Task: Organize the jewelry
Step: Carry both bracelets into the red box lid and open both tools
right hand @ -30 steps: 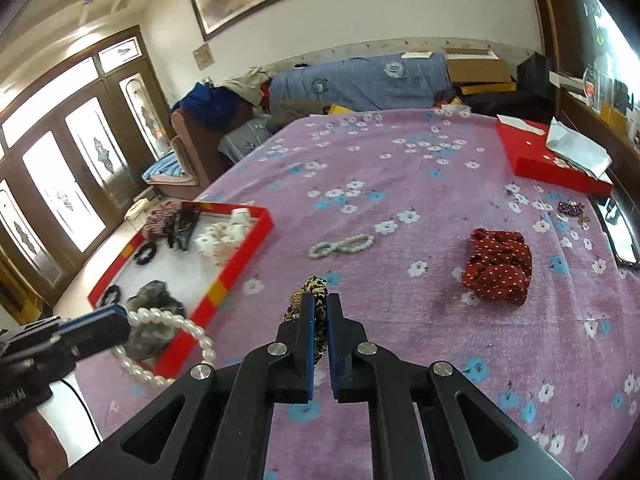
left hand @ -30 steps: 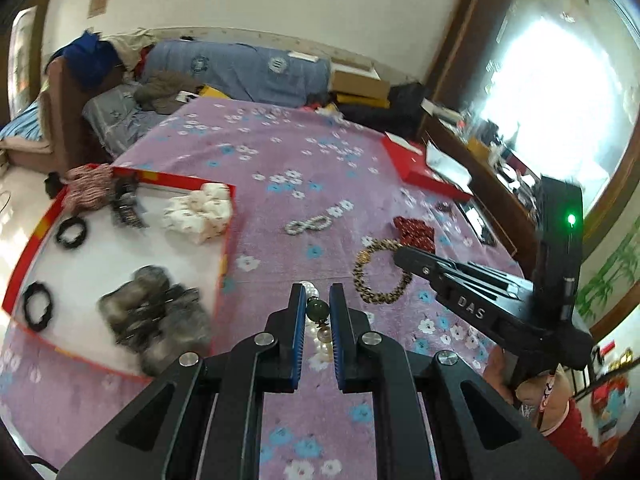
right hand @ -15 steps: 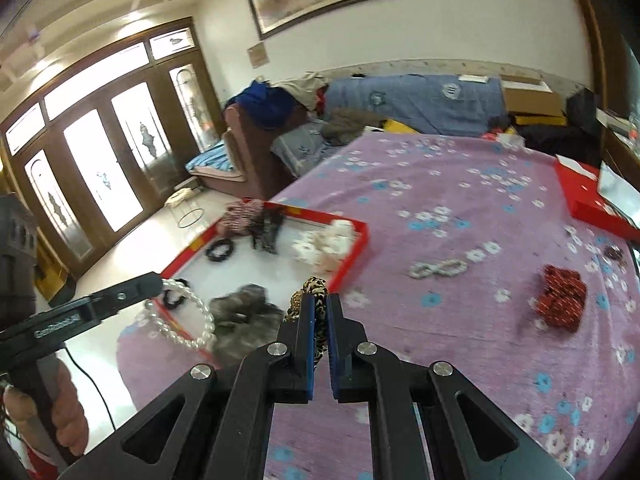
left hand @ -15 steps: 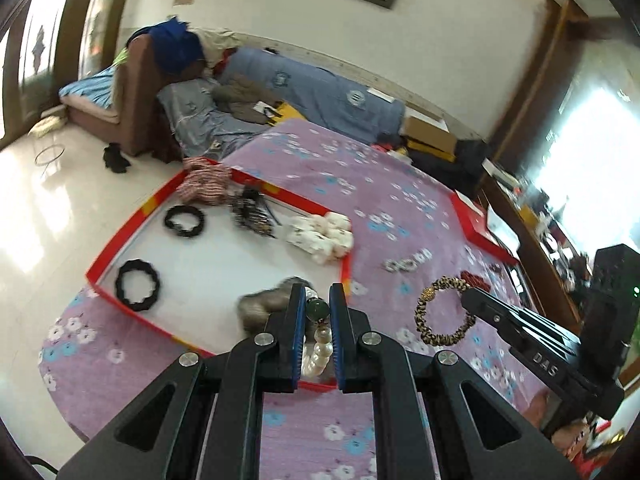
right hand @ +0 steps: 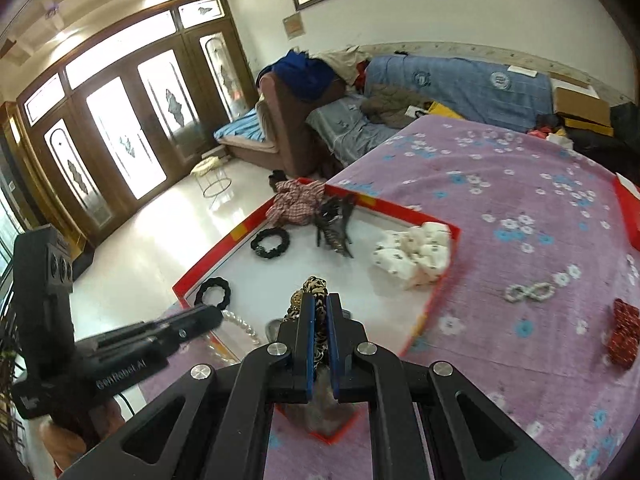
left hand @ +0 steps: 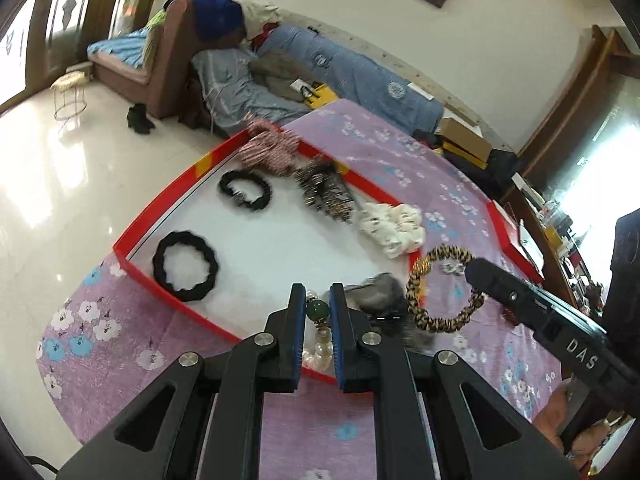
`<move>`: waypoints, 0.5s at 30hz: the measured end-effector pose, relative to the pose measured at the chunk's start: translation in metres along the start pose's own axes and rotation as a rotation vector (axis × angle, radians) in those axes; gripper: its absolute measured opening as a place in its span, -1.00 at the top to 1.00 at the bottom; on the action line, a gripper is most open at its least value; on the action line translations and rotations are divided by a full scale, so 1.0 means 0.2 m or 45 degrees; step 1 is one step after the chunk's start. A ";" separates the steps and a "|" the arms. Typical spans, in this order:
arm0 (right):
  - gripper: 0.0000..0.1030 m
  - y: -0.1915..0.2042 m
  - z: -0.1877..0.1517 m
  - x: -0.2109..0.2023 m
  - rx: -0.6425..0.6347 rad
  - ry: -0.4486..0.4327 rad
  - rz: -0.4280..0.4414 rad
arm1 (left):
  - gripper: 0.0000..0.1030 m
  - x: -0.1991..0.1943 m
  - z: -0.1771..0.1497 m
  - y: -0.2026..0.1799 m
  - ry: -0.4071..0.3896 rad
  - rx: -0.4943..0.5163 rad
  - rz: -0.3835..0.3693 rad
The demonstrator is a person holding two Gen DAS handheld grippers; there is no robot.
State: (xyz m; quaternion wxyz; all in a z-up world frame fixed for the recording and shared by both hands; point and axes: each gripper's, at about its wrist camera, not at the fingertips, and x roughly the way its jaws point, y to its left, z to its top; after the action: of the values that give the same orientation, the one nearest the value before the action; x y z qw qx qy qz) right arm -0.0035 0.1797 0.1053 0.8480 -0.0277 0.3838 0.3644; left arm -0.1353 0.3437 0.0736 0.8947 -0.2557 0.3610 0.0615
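Here, pearl bracelet (left hand: 318,344) between left tongs (left hand: 317,312).

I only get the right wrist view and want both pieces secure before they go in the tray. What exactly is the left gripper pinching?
Observer: The left gripper is shut on a green bead that belongs to the pearl string. The pearls hang below its fingers.
Operator: From here my leopard band is just a bunch between the pads. How does it hang?
Observer: The leopard band hangs as a full open ring from the tip of the right gripper, near the corner of the red tray.
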 end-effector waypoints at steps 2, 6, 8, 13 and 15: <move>0.86 0.02 0.02 0.08 0.003 0.032 0.010 | 0.78 0.02 0.00 0.06 0.006 -0.026 0.019; 0.86 0.06 0.05 0.26 0.019 0.106 0.033 | 0.78 0.04 0.00 0.14 0.006 -0.057 0.056; 0.86 0.08 0.06 0.34 0.030 0.150 0.046 | 0.78 0.04 0.00 0.17 0.007 -0.066 0.063; 0.86 0.11 0.06 0.49 0.031 0.233 0.014 | 0.78 0.06 0.00 0.20 0.007 -0.060 0.105; 0.86 0.11 0.06 0.54 0.040 0.254 0.009 | 0.78 0.07 0.00 0.20 0.009 -0.053 0.113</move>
State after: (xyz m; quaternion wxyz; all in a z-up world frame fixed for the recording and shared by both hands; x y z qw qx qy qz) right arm 0.0367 0.2643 0.0463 0.8045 -0.0493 0.4722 0.3570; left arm -0.1376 0.3763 0.0475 0.8843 -0.2582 0.3738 0.1079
